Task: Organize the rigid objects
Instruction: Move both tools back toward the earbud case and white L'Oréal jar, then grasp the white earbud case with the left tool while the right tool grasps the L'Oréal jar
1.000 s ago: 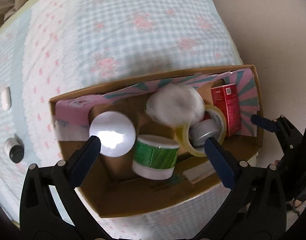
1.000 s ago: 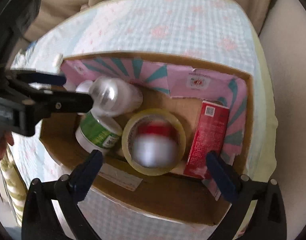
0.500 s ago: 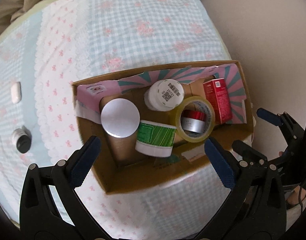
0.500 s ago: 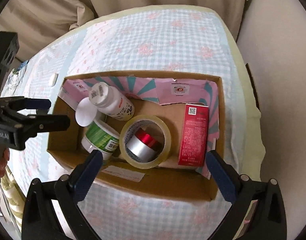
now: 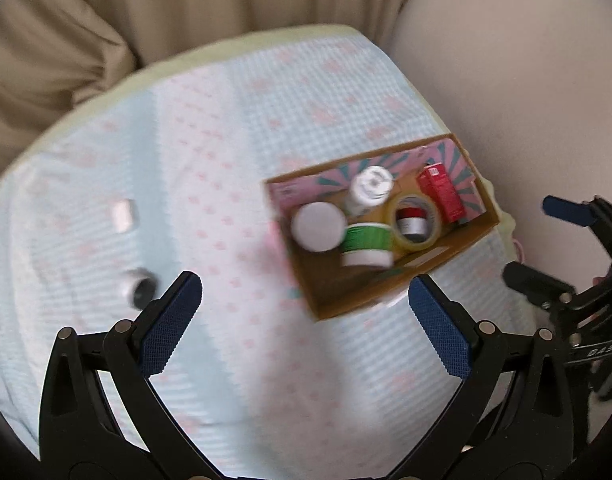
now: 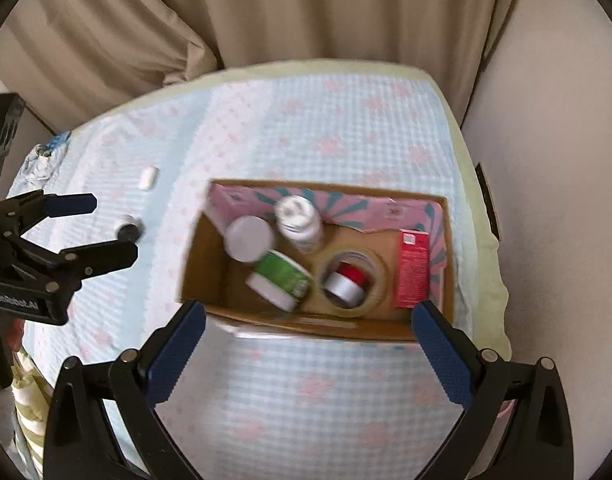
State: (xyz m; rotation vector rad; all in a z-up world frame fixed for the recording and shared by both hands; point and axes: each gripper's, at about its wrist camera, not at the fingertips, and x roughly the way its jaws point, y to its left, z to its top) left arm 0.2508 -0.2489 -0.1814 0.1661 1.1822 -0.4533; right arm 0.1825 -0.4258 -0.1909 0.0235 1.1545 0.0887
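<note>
- While both cameras looked down on it, the cardboard box (image 6: pixel 318 322) sat on the checked cloth (image 6: pixel 330 392), near the cloth's right edge and close to the beige wall (image 6: pixel 546 208).
- Box contents, left to right: a white round lid (image 6: pixel 248 238); a green-labelled tub (image 6: pixel 282 280) on its side, touching the lid; a white bottle (image 6: pixel 300 222) leaning against the pink-and-teal inner flap (image 6: pixel 386 210); a roll of clear tape (image 6: pixel 352 280) lying flat with a silver-and-red can (image 6: pixel 346 284) inside its ring; a red carton (image 6: pixel 414 274) along the right wall.
- Outside the box, on the cloth's left half: a small black-capped bottle (image 5: pixel 140 286) on its side and a small white block (image 5: pixel 124 214), apart from each other and well apart from the box.
- Open cloth lay between the box and those two items, and in front of the box.
- Left gripper (image 5: pixel 304 324): fingers spread wide, nothing between them, above bare cloth left of the box.
- Right gripper (image 6: pixel 308 354): fingers spread wide, empty, over the box's near wall.
- Writing: a code patch on the carton's top and print on the bottle's base, both too blurred to read; lettering on the left gripper's body, not clearly legible.
</note>
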